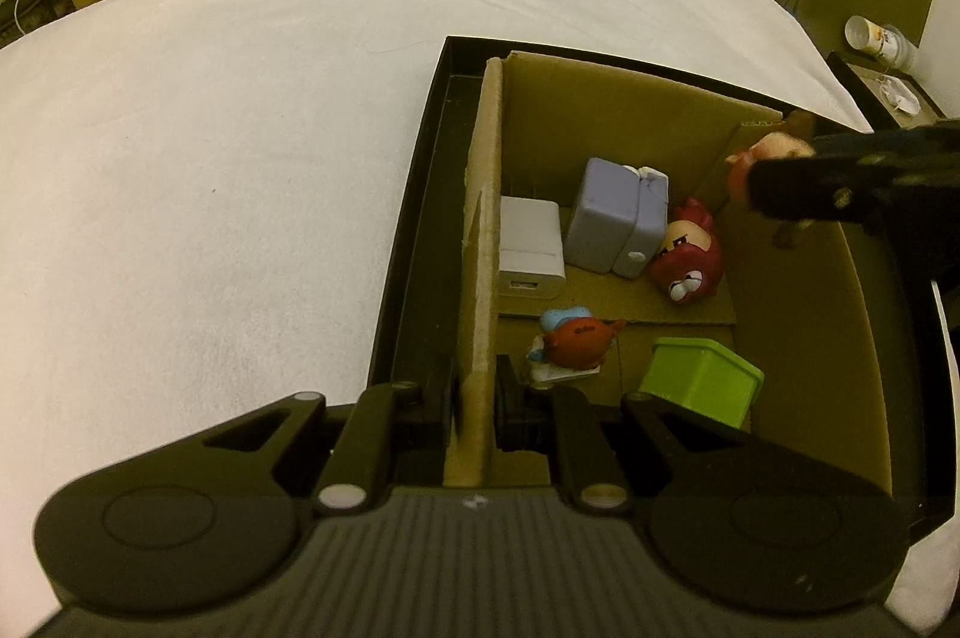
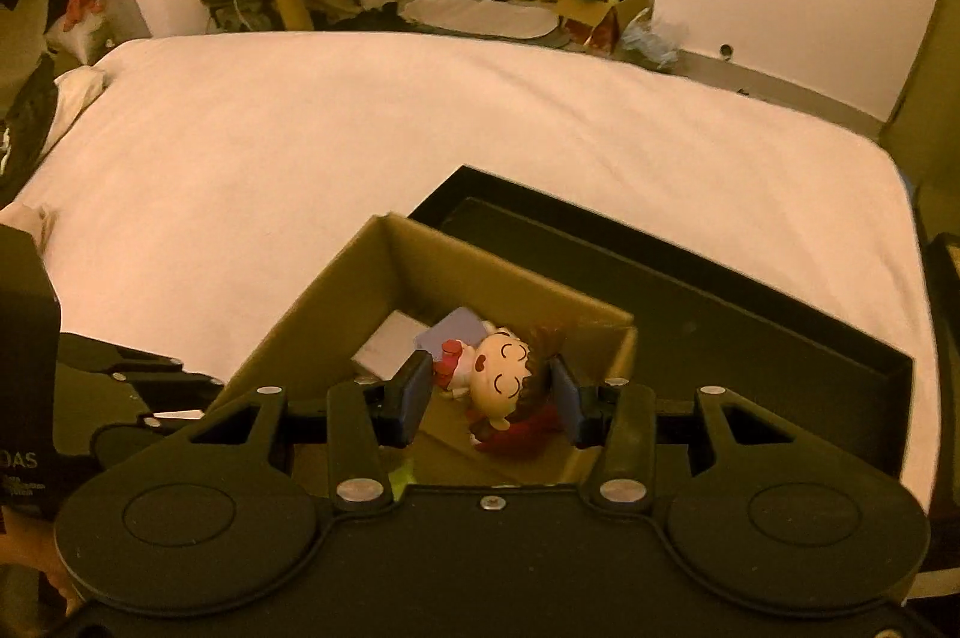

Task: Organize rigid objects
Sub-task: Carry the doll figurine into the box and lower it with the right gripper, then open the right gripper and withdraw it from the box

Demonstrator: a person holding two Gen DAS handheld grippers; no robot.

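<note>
A cardboard box [image 1: 798,338] stands inside a black tray [image 1: 408,230] on a white bed. My left gripper [image 1: 477,398] is shut on the box's left wall [image 1: 483,230]. Inside the box lie a white charger cube [image 1: 531,248], a lavender adapter block [image 1: 618,218], a red figurine [image 1: 687,257], a small orange and blue figurine [image 1: 576,341] and a green cube [image 1: 699,377]. My right gripper [image 2: 492,392] is shut on a big-headed doll [image 2: 501,380] and holds it over the box [image 2: 336,290]. In the left wrist view that doll [image 1: 774,149] hangs above the box's right wall.
The white bed [image 1: 210,158] stretches wide to the left and behind the tray [image 2: 750,308]. A black carton [image 2: 24,368] shows at the left edge of the right wrist view. A nightstand with a cup [image 1: 876,38] stands off the bed's right side.
</note>
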